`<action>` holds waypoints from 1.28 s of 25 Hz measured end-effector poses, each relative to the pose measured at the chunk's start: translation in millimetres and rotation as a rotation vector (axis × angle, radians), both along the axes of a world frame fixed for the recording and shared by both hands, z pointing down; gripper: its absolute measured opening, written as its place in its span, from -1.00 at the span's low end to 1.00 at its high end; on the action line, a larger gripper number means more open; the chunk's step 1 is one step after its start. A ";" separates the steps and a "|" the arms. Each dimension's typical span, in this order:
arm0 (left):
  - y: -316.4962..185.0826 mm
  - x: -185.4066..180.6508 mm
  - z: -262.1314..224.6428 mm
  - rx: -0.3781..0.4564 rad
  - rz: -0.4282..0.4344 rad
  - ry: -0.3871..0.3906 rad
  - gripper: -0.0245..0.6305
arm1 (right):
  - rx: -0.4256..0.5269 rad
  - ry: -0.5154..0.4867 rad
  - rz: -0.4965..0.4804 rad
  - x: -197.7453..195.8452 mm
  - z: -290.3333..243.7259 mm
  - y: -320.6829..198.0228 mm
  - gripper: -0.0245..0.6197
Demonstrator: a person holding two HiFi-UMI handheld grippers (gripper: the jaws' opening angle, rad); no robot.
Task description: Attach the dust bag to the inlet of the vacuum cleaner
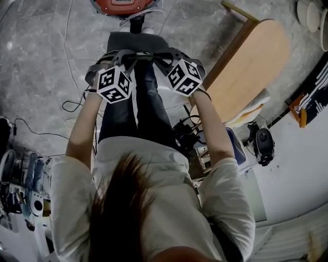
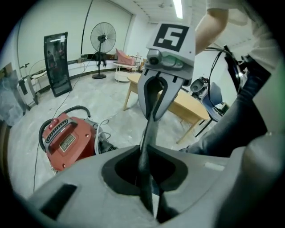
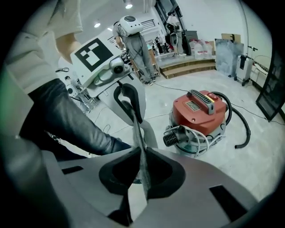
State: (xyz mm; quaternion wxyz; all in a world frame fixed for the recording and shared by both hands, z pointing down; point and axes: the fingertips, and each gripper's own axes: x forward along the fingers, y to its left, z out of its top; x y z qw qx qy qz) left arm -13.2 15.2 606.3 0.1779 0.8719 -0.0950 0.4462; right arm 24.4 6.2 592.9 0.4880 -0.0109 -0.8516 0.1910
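A dark grey dust bag (image 1: 134,42) hangs stretched between my two grippers in front of the person's legs. My left gripper (image 1: 111,60) is shut on the bag's one edge (image 2: 148,133), which runs as a thin sheet through its jaws (image 2: 149,182). My right gripper (image 1: 175,55) is shut on the other edge (image 3: 139,133), seen edge-on between its jaws (image 3: 140,178). The red vacuum cleaner (image 1: 123,5) stands on the floor just beyond the bag. Its ribbed inlet (image 3: 171,139) faces my grippers, and its top handle (image 2: 60,129) shows in the left gripper view.
A wooden table (image 1: 251,66) stands to the right. A black hose (image 3: 242,129) curls beside the vacuum cleaner. Cables (image 1: 72,105) lie on the marble floor at the left. A standing fan (image 2: 103,38) and a dark panel (image 2: 57,62) are far back.
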 end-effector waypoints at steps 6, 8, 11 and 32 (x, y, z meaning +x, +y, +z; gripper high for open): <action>15.5 18.3 -58.4 0.004 0.086 0.114 -0.78 | -0.173 -0.052 -0.028 17.8 -57.5 17.5 -0.80; 11.1 18.5 -69.3 0.002 0.056 0.134 -0.78 | -0.211 -0.070 -0.037 18.7 -66.9 11.0 -0.80; 3.3 15.5 -68.6 -0.002 0.014 0.125 -0.78 | -0.212 -0.074 -0.082 16.5 -63.5 0.7 -0.80; -14.0 -21.6 128.6 0.028 0.040 -0.102 -0.79 | 0.119 0.043 -0.066 -18.7 133.6 -19.8 -0.84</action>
